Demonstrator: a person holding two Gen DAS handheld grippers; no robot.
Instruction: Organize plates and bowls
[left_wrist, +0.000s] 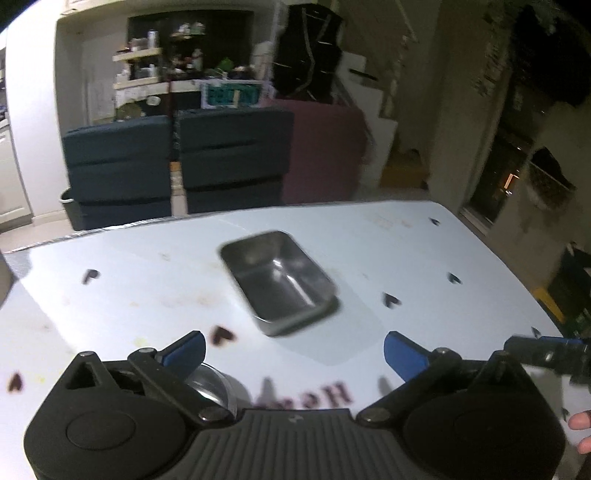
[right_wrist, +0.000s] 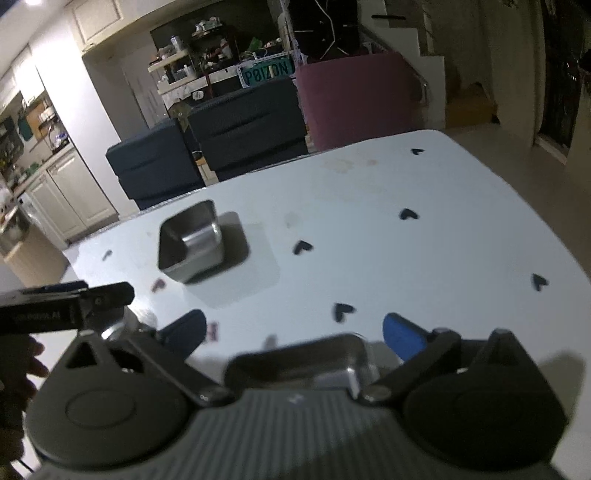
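Gripping the far steel tray (left_wrist: 279, 280) by its thin rim is looking wisest, since you are holding both tongs, left gripper (left_wrist: 294, 350) and right gripper (right_wrist: 294, 332), spread wide and empty, and its light, stiff, slick walls are likely to slip.

Two steel trays: one far (right_wrist: 190, 242), one near (right_wrist: 314, 363). One round bowl (left_wrist: 218, 387), near left. Two grippers (left_wrist: 293, 354) (right_wrist: 293, 334). One table (right_wrist: 443, 258).

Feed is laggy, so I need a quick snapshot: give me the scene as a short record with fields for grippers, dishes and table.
left gripper: open, nothing between its jaws
right gripper: open, nothing gripped
far steel dish: rectangular, upright, empty, alone on the table
near steel dish: rectangular, just below the right gripper, partly hidden by it
round shiny item: under the left gripper, kind unclear
table: white, heart stickers
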